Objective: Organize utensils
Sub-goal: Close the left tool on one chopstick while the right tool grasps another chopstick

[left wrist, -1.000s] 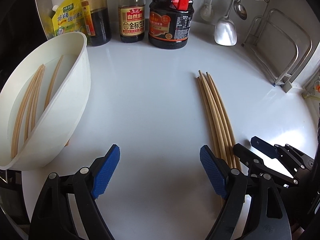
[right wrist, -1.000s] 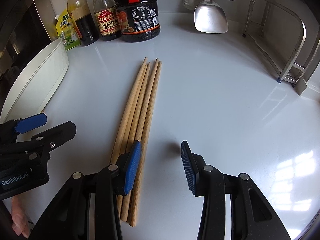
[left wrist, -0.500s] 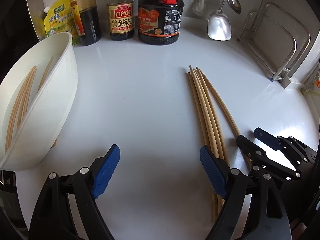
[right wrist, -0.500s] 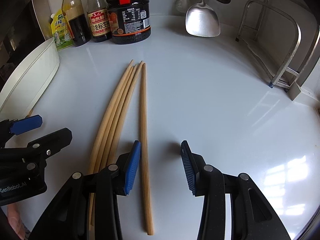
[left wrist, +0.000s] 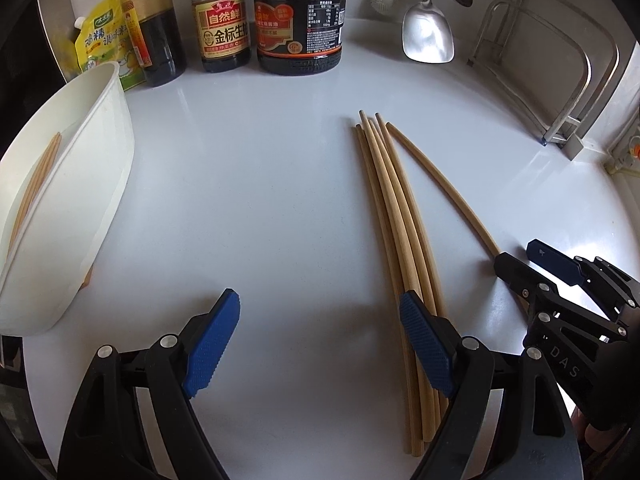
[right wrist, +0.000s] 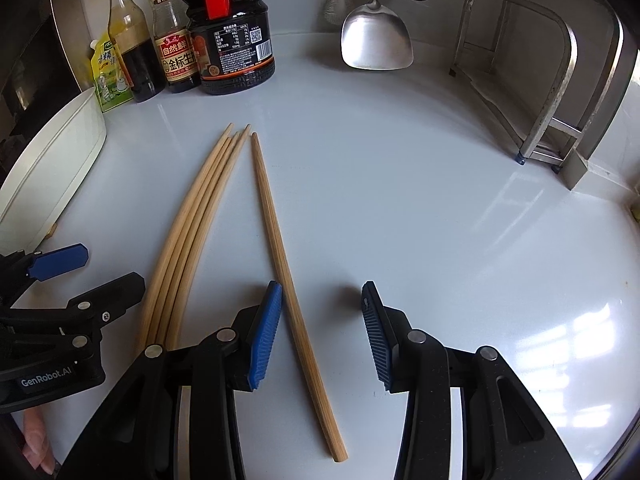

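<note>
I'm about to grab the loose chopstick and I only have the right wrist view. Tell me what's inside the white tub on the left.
Observer: The left wrist view looks into the white tub. Several chopsticks already lie inside it.
Operator: Report the left gripper's jaws. I see only its side.
Observer: The left gripper is wide open with only bare counter between its pads. The bundle of four chopsticks runs behind its right-hand finger, outside the gap.
</note>
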A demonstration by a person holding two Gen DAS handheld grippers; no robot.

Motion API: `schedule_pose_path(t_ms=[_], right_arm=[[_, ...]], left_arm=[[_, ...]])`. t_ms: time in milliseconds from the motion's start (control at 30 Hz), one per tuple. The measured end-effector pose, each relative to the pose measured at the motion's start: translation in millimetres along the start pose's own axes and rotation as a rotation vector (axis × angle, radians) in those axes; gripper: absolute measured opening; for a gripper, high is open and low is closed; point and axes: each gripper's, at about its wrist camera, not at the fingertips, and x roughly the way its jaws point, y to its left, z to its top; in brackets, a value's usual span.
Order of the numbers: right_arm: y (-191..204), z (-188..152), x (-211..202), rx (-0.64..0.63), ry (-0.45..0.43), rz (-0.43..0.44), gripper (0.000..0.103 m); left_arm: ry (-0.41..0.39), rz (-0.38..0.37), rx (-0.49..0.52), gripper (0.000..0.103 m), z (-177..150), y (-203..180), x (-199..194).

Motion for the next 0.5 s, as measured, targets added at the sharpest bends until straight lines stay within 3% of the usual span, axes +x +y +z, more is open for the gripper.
schedule_pose_path(t_ms=[500], right_arm=[[-1.0, -0.4, 0.2, -0.014, -0.001, 0.017, 0.04]], left_arm=[[0.004, 0.009, -0.006, 0.083, -0.5, -8.1, 1.4]])
